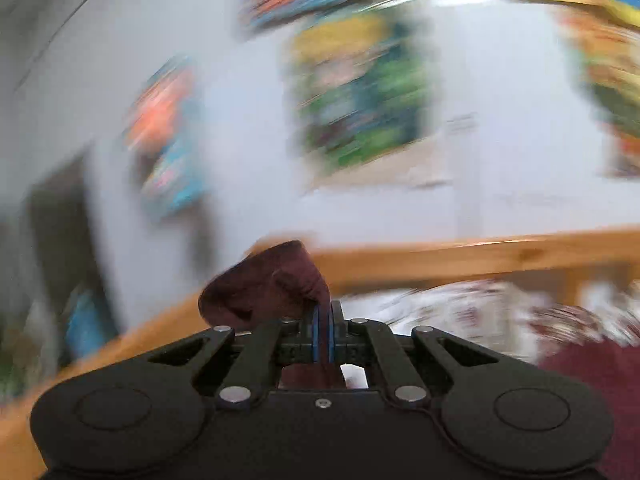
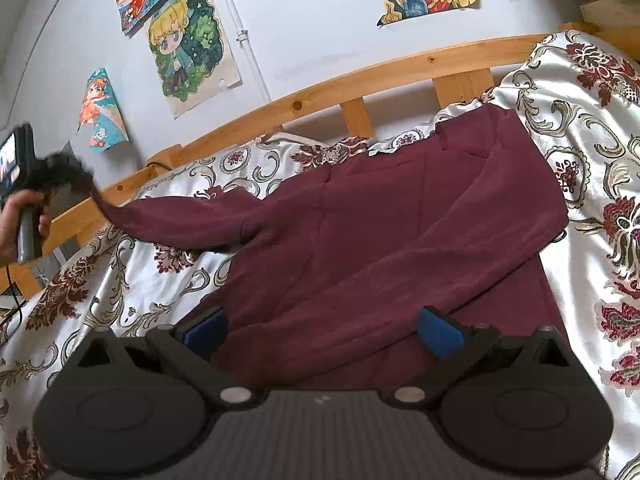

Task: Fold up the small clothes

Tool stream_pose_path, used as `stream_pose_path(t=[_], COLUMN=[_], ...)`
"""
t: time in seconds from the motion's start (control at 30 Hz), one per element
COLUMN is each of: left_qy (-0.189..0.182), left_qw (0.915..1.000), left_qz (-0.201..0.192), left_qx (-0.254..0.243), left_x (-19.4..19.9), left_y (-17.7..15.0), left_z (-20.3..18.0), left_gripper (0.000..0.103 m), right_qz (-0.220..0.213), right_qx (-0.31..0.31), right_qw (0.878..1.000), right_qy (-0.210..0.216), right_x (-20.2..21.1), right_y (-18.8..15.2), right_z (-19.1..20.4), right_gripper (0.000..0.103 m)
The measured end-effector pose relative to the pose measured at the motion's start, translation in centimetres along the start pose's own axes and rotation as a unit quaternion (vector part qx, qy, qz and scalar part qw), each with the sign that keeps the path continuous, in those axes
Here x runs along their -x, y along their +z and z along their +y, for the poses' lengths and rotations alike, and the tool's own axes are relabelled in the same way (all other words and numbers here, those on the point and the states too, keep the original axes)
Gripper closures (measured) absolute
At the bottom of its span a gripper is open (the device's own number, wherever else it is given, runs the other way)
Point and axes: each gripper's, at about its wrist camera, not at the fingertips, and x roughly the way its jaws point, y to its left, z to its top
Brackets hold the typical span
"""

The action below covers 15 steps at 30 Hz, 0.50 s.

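Maroon sleeve (image 1: 264, 288) sits pinched in your left claw (image 1: 323, 320) – your right claw (image 2: 320, 330) gapes empty over the maroon garment (image 2: 400, 220) on the bed (image 2: 592, 128).

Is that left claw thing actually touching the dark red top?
Touching. In the left wrist view the left gripper has its jaws shut on a bunched end of the maroon garment, with cloth pinched between the blue pads.

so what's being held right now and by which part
The left hand-held gripper is shut on the maroon garment, pinching its sleeve end. The right hand-held gripper holds nothing.
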Motion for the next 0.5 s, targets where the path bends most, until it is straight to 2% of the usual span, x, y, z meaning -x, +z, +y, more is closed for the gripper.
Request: stream_pose_path(t=[0.03, 0.1, 0.17, 0.23, 0.3, 0.43, 0.5], left_qy=[-0.037, -0.096, -0.162, -0.222, -0.279, -0.353, -0.376], left_qw=[0.9985, 0.9926, 0.9819, 0.967, 0.9485, 0.9233, 0.9164], left_qz=[-0.026, -0.054, -0.069, -0.082, -0.089, -0.076, -0.065], left_qx=[-0.03, -0.051, -0.069, -0.094, -0.121, -0.13, -0.121], left_x=[1.4, 3.7, 5.8, 7.9, 10.0, 12.5, 13.5], left_y=[0.5, 1.1, 1.2, 0.8, -0.3, -3.0, -4.8], left_z=[-1.7, -4.2, -7.0, -9.8, -12.6, -16.5, -18.0], left_gripper=[0.099, 0.099, 0.099, 0.099, 0.099, 0.099, 0.099], right_qz=[-0.004, -0.013, -0.024, -0.031, -0.037, -0.052, -0.057], right_qx=[0.0, 0.002, 0.002, 0.003, 0.002, -0.005, -0.01], right_qw=[1.0, 1.0, 1.0, 0.999, 0.998, 0.996, 0.994], right_qy=[-0.001, -0.006, -0.016, -0.032, -0.042, -0.074, -0.089], right_x=[0.1, 0.5, 0.8, 1.1, 1.4, 2.2, 2.5], right_y=[0.1, 0.4, 0.7, 1.1, 1.6, 2.3, 2.7], right_z=[0.0, -0.2, -0.4, -0.8, -1.4, -2.9, -3.7], right_gripper=[0.0, 0.0, 0.0, 0.0, 0.0, 0.0, 0.0])
